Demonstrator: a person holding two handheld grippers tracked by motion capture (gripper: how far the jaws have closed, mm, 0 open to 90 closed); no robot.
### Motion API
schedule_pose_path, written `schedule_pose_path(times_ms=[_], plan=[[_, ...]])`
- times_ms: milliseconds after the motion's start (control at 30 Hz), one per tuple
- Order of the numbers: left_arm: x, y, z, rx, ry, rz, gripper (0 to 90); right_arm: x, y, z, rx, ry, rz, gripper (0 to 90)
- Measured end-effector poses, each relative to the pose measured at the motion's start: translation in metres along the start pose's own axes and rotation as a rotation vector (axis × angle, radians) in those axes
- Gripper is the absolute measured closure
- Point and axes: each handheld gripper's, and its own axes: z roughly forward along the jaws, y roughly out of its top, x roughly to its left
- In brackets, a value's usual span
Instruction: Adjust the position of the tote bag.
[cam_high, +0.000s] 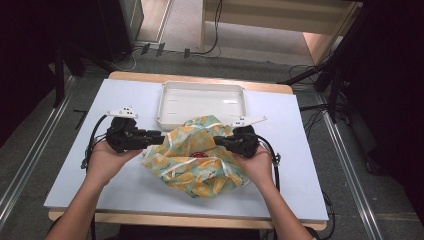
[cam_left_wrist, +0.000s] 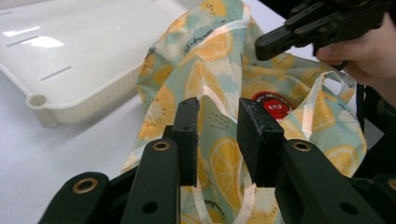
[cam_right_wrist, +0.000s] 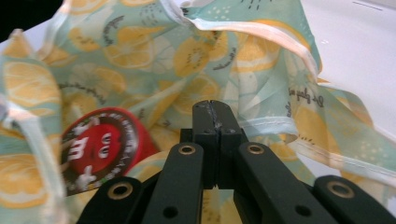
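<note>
The lemon-print cloth bag (cam_high: 197, 162) lies crumpled on the white table cover (cam_high: 125, 185), just in front of the white tray (cam_high: 200, 102), with one fold riding up against the tray's near rim. It is pale green with yellow citrus slices and has a pale ribbon edging (cam_left_wrist: 219, 105) that loops through its folds. Inside its opening sits a red round tin (cam_right_wrist: 100, 147) with a cartoon face on the lid, half wrapped by the fabric; from above I see it as a red spot (cam_high: 200, 154) near the middle of the bag.

My left gripper (cam_left_wrist: 217, 135) comes at the bag from its left side. Its jaws stand apart, and a fold of the cloth with a strip of ribbon runs up through the gap between them; the pads do not press on it. My right gripper (cam_right_wrist: 215, 116) comes in from the bag's right side, above the upper folds. Its jaws are pressed flat together with nothing between them, the tips hanging just over the fabric beside the tin.

Both my hands (cam_high: 107, 160) rest low on the table cover, one on either side of the bag, with the cables trailing back from each tool. The tray behind is lying flat.
</note>
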Motion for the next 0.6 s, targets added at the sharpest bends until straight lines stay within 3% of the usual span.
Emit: schedule_pose_path(times_ms=[100, 200, 367, 600], plan=[[-0.007, 0.002, 0.003, -0.01, -0.041, 0.02, 78.4, -0.005, 0.001, 0.002, 0.001, -0.006, 0.003, 90.0], [-0.015, 0.004, 0.011, -0.004, -0.052, 0.046, 84.3, -0.011, 0.004, 0.001, -0.017, -0.008, 0.015, 90.0], [-0.023, 0.007, 0.036, 0.036, -0.083, 0.075, 89.0, -0.014, 0.005, 0.003, -0.023, -0.003, 0.014, 90.0], [-0.021, -0.004, 0.058, 0.09, -0.054, 0.086, 89.9, -0.015, 0.001, 0.007, -0.019, -0.001, 0.022, 90.0]])
